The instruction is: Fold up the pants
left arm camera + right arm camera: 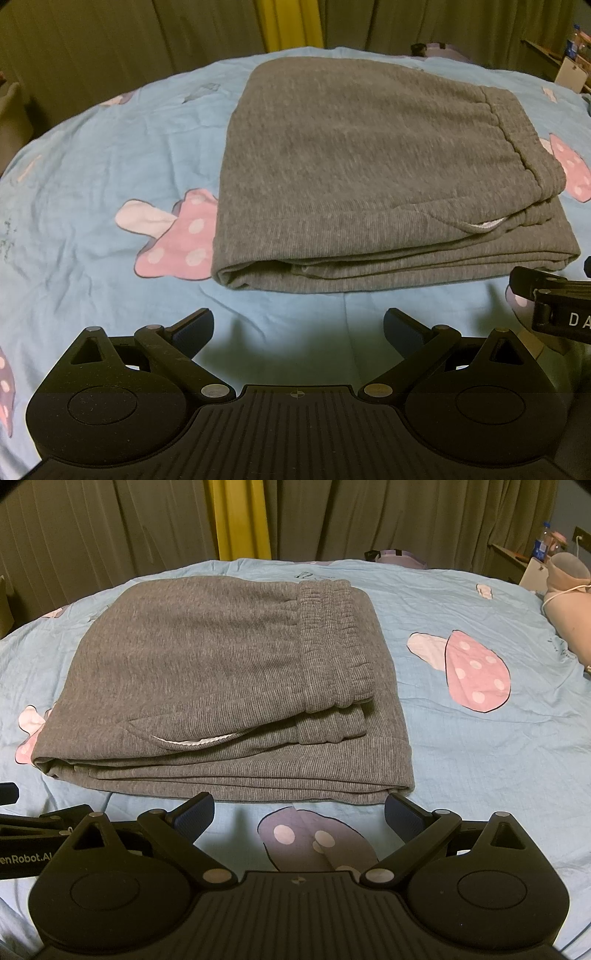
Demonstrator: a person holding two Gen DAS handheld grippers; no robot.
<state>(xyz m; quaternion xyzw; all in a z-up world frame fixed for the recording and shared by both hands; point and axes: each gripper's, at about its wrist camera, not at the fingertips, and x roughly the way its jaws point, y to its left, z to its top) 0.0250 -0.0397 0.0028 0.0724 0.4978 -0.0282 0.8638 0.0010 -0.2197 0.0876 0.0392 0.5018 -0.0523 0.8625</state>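
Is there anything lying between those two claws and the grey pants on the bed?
Nothing visible. Only bare blue bedsheet separates the open right gripper from the folded grey pants, and likewise the open left gripper. Neither gripper touches the pants.

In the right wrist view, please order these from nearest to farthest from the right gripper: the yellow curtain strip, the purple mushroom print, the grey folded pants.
Measured from the right gripper, whose jaws stand open:
1. Purple mushroom print, on the sheet directly between the jaws.
2. Grey folded pants, just beyond, slightly to the left.
3. Yellow curtain strip, behind the bed at the back.
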